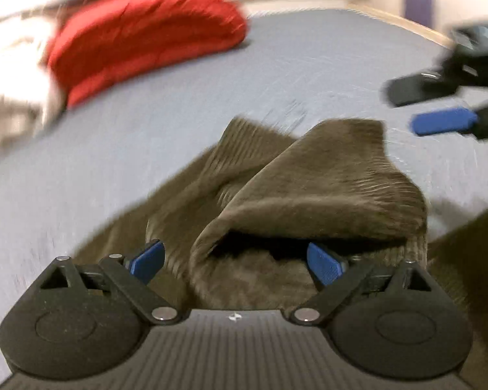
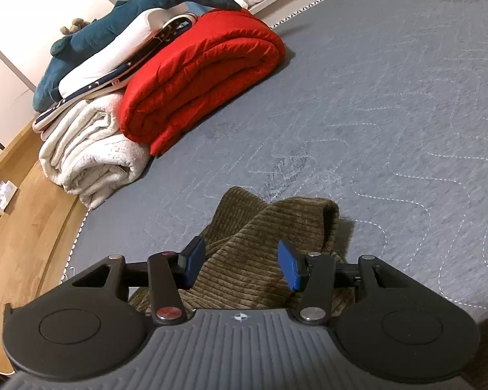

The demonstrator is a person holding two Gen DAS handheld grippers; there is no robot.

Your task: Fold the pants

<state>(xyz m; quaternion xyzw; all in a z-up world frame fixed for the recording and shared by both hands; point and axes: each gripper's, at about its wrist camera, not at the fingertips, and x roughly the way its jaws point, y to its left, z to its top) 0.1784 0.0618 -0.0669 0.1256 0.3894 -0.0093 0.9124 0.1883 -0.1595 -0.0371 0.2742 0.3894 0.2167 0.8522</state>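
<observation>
Left wrist view, blurred: left gripper (image 1: 236, 261) spread wide, gripping nothing; brown corduroy pants (image 1: 309, 178) bunched on the grey mattress (image 1: 179, 113), partly hiding its right pad. Right gripper (image 1: 439, 107) at 2 o'clock, cut off.

Right wrist view: right gripper (image 2: 240, 265) half open over the pants (image 2: 263, 227), pads not pressing; the cloth's near end is hidden beneath it.

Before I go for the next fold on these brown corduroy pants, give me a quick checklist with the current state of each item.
1. Left gripper free of cloth: ok, jaws wide, pads clear of the pants.
2. Right gripper free of cloth: ok, jaws part open over the corduroy, nothing pinched.
3. Pants lying flat: not ok, the near end stands up in a hollow bunched fold.
4. Room on the grey mattress beyond the pants: ok.
5. Red blanket and white blanket clear of the pants: ok, apart.
6. Waistband or hem position: cannot tell.
</observation>
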